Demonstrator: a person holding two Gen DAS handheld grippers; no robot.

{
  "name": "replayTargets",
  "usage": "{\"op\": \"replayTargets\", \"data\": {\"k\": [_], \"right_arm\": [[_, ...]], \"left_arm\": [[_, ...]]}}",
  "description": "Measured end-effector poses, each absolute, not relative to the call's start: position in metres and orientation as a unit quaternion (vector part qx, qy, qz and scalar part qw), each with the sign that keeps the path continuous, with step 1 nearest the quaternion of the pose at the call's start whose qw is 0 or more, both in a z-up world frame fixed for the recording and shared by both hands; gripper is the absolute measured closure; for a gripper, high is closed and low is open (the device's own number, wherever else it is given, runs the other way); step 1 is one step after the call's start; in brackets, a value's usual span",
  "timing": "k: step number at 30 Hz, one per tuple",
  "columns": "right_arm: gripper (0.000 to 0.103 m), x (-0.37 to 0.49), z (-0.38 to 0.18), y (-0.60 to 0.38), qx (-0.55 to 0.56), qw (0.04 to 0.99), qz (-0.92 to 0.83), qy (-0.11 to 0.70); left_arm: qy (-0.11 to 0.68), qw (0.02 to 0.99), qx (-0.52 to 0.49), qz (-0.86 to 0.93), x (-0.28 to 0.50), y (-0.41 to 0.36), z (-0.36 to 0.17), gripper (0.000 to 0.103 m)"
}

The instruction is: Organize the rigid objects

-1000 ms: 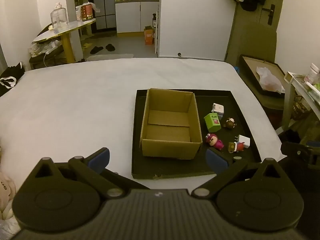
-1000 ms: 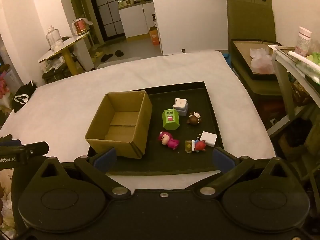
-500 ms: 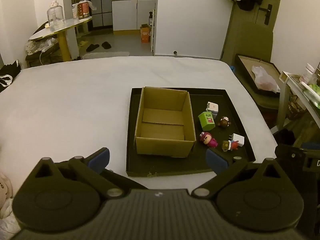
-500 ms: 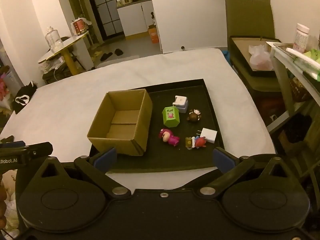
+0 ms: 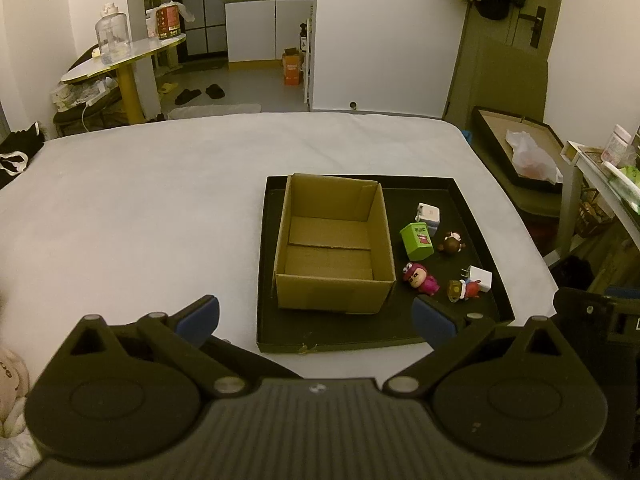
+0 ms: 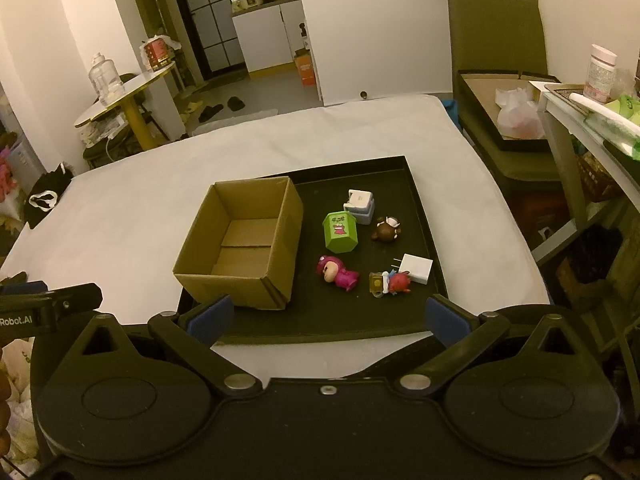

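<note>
While both grippers hang wide open and empty, left gripper [image 5: 316, 316] and right gripper [image 6: 327, 316], the small toys beside the cardboard box [image 6: 244, 240] look light, hard plastic. Pink figure [image 6: 336, 273] lies just right of it, probably best pinched across its body.

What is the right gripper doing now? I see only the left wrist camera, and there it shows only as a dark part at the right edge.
Observer: The right gripper is open and holds nothing.
Operator: Which side of the cardboard box does its camera show that mine does not?
Observer: The outer right wall of the cardboard box, the one facing the toys. It is plain cardboard.
Operator: Can that camera see my left gripper?
Observer: Yes, part of it shows at the left edge, with a label reading "Robot.AI".
</note>
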State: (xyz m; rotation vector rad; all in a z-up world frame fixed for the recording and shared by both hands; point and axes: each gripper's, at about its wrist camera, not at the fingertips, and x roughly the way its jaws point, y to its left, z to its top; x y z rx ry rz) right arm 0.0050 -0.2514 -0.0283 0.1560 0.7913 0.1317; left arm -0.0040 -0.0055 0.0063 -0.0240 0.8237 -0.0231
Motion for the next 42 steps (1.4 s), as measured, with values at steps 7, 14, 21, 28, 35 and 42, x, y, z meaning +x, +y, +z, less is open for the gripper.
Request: {"op": "replayTargets", "data": {"k": [7,14,21,28,35,42], "right_arm": [[0.0,0.004,-0.026,-0.249,0.071,0.918,0.066,0.383],[0.0,0.003,-0.024,-0.247,0.068,0.92,0.066,0.381],[0.0,0.002,-0.02,-0.245,0.064,0.921,0.066,0.379],[0.0,0.002,-0.019,-0.247,0.065,0.921,0.061,0.379],[0.0,0.0,-0.018,-0.246,0.065,0.92,0.068,0.379],[0.0,0.001,-0.017,-0.247,0.066,0.92,0.069,0.379]], "left_arm": [[0.4,0.916,-0.013,-0.012,-0.004,-0.004,0.007,0.001],[0.4,0.916,-0.014,-0.012,-0.004,-0.003,0.009,0.001],[0.401,0.916,-0.023,-0.016,-0.005,-0.001,0.012,0.001],[0.397,0.918,-0.02,-0.012,-0.006,-0.001,0.014,0.001],[0.391,0.92,-0.018,-0.011,-0.01,-0.003,0.014,0.001],[0.393,0.919,-0.014,-0.009,-0.008,-0.002,0.014,0.001]]}}
